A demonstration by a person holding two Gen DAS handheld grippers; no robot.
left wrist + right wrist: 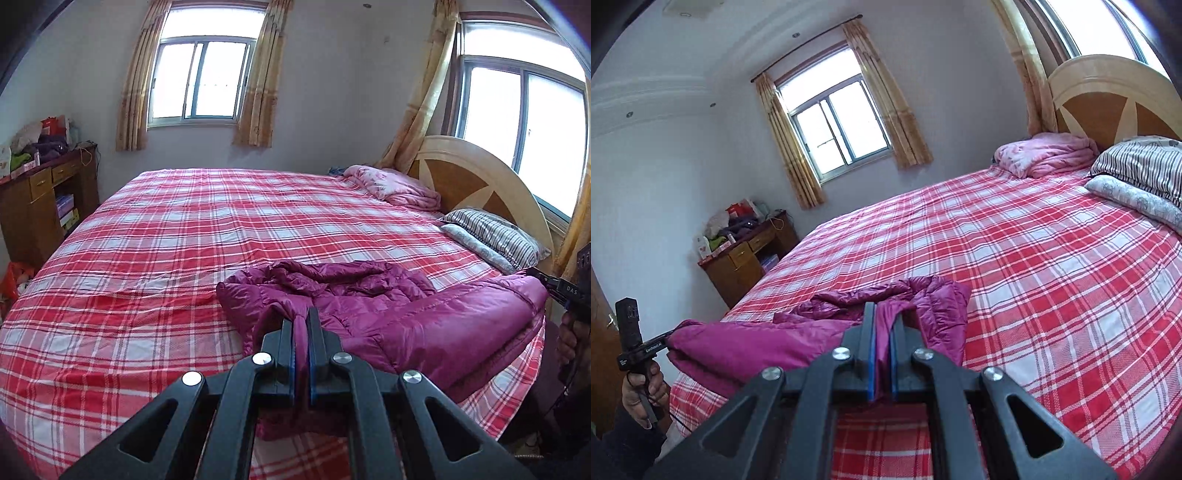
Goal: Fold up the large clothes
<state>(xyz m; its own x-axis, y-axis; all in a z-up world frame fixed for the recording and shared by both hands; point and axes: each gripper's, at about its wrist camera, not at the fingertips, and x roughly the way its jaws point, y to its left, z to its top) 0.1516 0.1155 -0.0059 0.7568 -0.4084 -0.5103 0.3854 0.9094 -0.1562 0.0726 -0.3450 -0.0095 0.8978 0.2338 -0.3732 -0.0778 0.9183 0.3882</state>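
Note:
A magenta quilted down jacket (373,302) lies crumpled along the near edge of the bed; it also shows in the right wrist view (820,325). My left gripper (302,317) is shut on a fold of the jacket at its left end and also shows at the left of the right wrist view (666,338). My right gripper (883,314) is shut on a fold at the jacket's right end and also shows at the right edge of the left wrist view (546,282). The stretch of jacket between the two grippers is lifted a little off the bed.
The bed has a red and white plaid sheet (192,236). A folded pink blanket (391,184) and striped pillows (491,232) lie by the wooden headboard (476,177). A cluttered wooden desk (40,199) stands past the bed's far left corner.

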